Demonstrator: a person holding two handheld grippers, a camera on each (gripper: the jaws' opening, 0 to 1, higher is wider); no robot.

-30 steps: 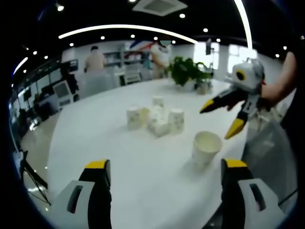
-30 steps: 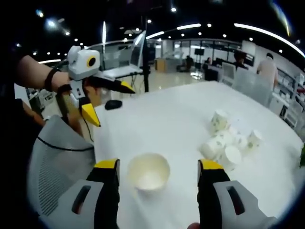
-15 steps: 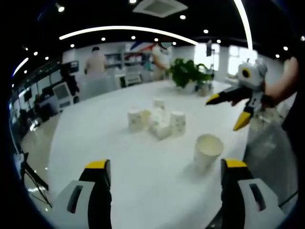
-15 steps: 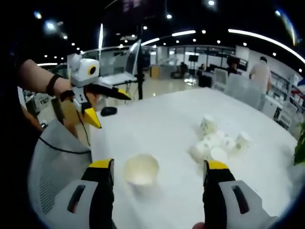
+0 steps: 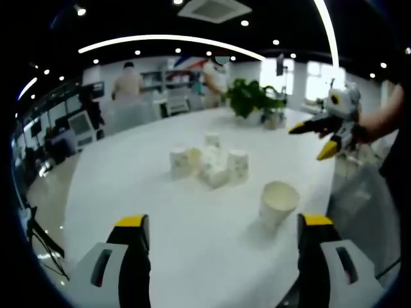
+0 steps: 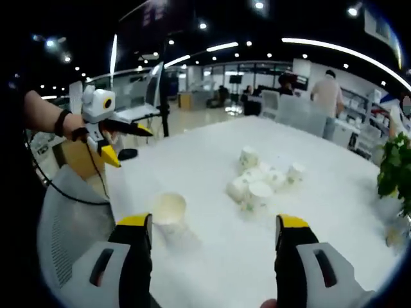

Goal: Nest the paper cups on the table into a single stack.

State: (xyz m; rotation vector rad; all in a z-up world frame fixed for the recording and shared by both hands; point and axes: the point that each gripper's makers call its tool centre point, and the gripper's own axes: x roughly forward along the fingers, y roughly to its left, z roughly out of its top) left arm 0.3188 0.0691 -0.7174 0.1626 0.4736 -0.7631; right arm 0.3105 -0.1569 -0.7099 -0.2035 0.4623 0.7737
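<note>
A lone paper cup is stood upright, mouth up, on the white desk. The clustered cups are blurred, their orientations unclear. Both tools, left and right, are held wide and empty.

The white table has lots of bare room near the front. One lone cup stands there alone. Farther back a bunch of cups sits close together (some tipped over), blocking the middle.
</note>
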